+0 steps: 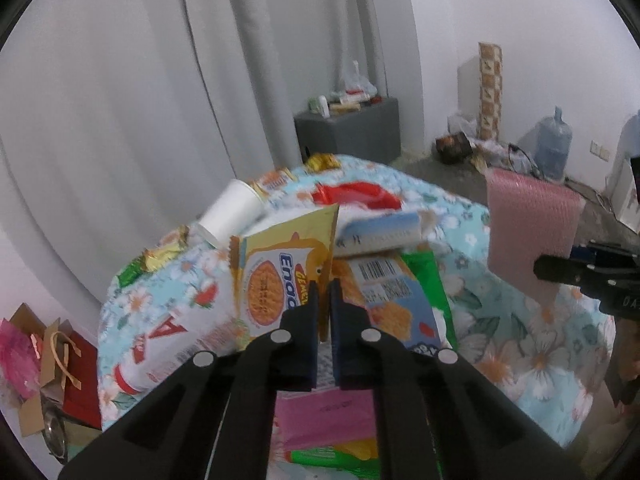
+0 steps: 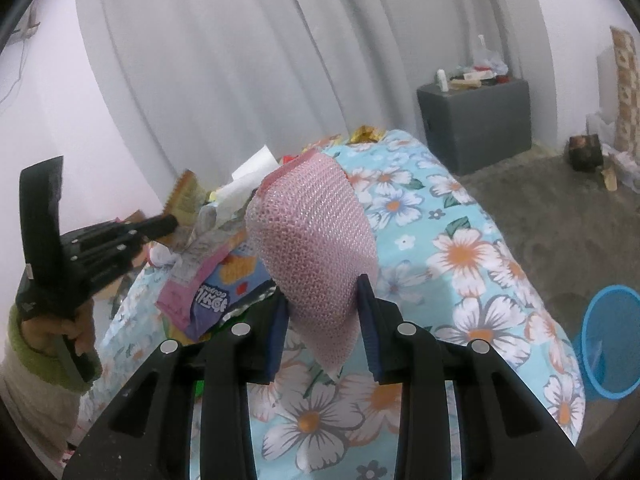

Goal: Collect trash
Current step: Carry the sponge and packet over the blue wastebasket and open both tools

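1. Worktop (image 2: 500, 280) first: a surface draped in a light-blue cloth printed with white and orange flowers, carrying a heap of packaging at its middle and far end. The litter appears gathered there, so both claws can pick from one pile.

2. Blue plastic waste basket (image 2: 612, 340) stands on the floor just beside the worktop's right edge, open mouth up. I judge it the likely place for the trash, within the right hand's reach.

3. Pink bubble-wrap sheet (image 2: 316, 248) hangs lifted clear of the cloth. The right claw (image 2: 322, 320) pinches its lower part between the blue pads, so the sheet bulges upward. From the left wrist view the same sheet dangles off to the right, above the worktop.

4. Yellow biscuit wrapper (image 1: 280, 280) stands upright, raised from the heap. The left claw (image 1: 324, 312) is pressed together on its right edge, fingers almost touching. Blue lettering reads "Enac", cut off by the finger; a round biscuit is pictured beside it, with slanted red script too blurred to read.

5. White paper cup (image 1: 230, 212) lies on its side behind the wrapper, left alone for now.

6. Blue biscuit packet (image 1: 396, 300) lies flat under the claw, showing a barcode; other print is unreadable.

7. White pouch (image 1: 176, 344) at the left bears a large red "A".
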`<state>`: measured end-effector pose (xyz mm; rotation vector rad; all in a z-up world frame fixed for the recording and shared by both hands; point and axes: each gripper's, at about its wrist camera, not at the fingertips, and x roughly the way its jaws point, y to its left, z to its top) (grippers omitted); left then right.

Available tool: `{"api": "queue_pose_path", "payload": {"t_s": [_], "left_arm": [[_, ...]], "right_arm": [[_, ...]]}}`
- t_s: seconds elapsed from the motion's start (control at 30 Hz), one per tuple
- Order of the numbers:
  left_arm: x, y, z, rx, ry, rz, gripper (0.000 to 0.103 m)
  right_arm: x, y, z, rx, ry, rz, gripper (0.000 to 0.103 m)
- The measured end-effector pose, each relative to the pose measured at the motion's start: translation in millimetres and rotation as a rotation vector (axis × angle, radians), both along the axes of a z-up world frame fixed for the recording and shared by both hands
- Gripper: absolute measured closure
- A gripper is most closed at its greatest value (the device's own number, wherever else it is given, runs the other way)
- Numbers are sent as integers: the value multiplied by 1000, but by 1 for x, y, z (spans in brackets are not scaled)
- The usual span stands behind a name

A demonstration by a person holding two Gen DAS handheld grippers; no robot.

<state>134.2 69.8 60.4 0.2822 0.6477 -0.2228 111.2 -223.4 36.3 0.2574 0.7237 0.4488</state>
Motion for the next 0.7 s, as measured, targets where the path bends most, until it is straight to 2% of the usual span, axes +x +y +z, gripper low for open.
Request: {"api": "queue_pose_path", "payload": {"t_s": [0.33,0.47,0.7], "left_arm": [[-20,0,54,-19,-144,11,98],[-29,-15,68,-39,-181,-30,98],[-33,-55,76,-91,-186,-137,98]], "right_arm": [[-9,-17,17,76,-46,-28,73],[-15,-26,27,97,-75,-45,73],[-31,-52,44,124,-132,-107,73]]}}
